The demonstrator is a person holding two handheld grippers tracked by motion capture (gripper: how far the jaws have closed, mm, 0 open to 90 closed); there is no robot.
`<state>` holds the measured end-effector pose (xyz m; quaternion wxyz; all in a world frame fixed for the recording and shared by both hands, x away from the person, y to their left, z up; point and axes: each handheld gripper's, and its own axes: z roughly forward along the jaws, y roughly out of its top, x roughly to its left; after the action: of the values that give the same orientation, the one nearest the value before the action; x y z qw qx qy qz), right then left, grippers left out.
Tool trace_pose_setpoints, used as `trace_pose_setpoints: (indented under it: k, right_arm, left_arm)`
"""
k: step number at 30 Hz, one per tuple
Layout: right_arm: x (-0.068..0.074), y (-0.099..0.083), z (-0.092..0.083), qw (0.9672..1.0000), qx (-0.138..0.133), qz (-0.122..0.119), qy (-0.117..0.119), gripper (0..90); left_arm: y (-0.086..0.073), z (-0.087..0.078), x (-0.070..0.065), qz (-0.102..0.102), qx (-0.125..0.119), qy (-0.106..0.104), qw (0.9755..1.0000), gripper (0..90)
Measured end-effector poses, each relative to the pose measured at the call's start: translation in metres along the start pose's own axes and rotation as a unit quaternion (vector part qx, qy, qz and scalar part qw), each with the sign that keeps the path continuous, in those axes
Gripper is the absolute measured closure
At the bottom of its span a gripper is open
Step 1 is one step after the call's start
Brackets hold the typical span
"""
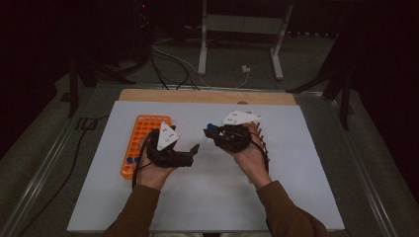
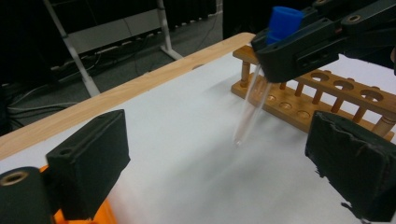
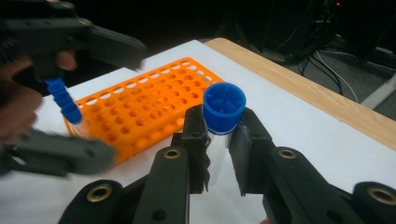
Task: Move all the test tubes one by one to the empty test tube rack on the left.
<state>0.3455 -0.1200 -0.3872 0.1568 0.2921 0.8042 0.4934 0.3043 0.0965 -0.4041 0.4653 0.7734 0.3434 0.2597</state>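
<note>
**A:** What lies nearest on the white board (image 1: 207, 197)?

**B:** Two brown sleeves reach onto the white board from its near edge, each hand holding a black gripper. The left gripper (image 2: 219, 163) sits toward the board's left half, its two padded jaws spread wide with nothing between them.

**A:** And the other one?

**B:** The right gripper (image 3: 220, 140) is held above the board's middle, just beside the left one but apart from it. Its jaws pinch a clear tube (image 3: 215, 149) just under its blue cap (image 3: 224, 107). The tube hangs tilted in the air, its tip off the board.

**A:** What is beyond them?

**B:** An orange rack (image 1: 143, 133) with many round holes lies on the board's left side, behind the left hand. A blue-capped tube (image 3: 65, 105) stands at the rack's near end. A wooden rack (image 2: 327, 100) stands toward the board's far right, past the held tube. Past the board's far edge runs a wooden strip (image 1: 207, 96), then a dark floor with cables (image 1: 173, 64).
</note>
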Motion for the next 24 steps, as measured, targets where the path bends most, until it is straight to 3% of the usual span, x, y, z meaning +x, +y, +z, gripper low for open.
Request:
trace_pose_setpoints:
  k: [7, 16, 24]
  right_arm:
    - [0.009, 0.006, 0.002, 0.9999, -0.006, -0.002, 0.014, 77.2]
    - [0.013, 0.007, 0.003, 0.9994, -0.012, 0.007, 0.031, 77.2]
    - [0.016, 0.009, 0.003, 0.9988, -0.011, 0.008, 0.047, 77.3]
  left_arm:
    - [0.002, 0.012, -0.011, 0.015, 0.0, -0.016, 0.9998, 19.9]
    - [0.0, 0.013, -0.011, 0.02, -0.016, -0.031, 0.9992, 56.7]
    - [-0.003, 0.014, -0.008, 0.016, -0.012, -0.033, 0.9992, 75.1]
